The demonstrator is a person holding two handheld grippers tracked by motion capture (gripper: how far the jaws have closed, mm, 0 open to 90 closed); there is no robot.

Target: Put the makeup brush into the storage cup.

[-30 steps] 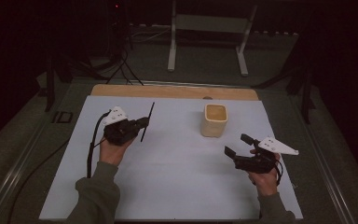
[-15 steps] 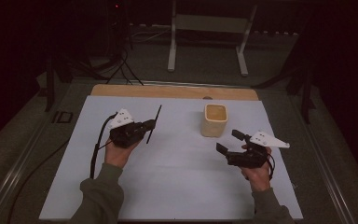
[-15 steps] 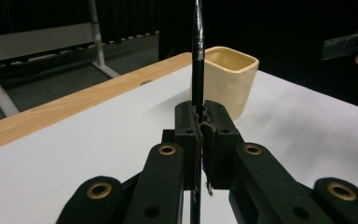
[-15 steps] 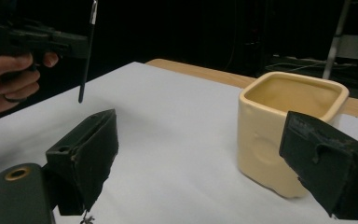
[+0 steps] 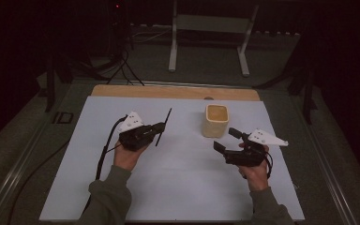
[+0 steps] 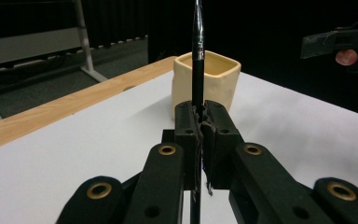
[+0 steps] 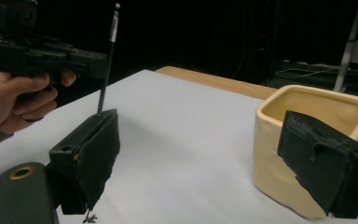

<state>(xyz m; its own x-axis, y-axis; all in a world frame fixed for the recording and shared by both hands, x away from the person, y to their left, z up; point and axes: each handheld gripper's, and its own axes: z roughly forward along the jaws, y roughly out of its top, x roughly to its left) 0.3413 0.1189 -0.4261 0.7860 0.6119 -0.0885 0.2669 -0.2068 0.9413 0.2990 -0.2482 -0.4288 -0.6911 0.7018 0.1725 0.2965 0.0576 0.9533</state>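
Between the clamped jaws of the left hand-held gripper (image 6: pixel 200 121), a thin black brush (image 6: pixel 197 51) stands upright.

cup (image 5: pixel 215 120) on sheet (image 5: pixel 178 187), far right | brush (image 5: pixel 163 127) left of cup | sheet on table (image 5: pixel 173 92)

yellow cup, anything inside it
The yellow cup looks empty: only its pale inner walls show. Its bottom is hidden by the rim. The thin brush stays clamped in the left gripper, outside it.
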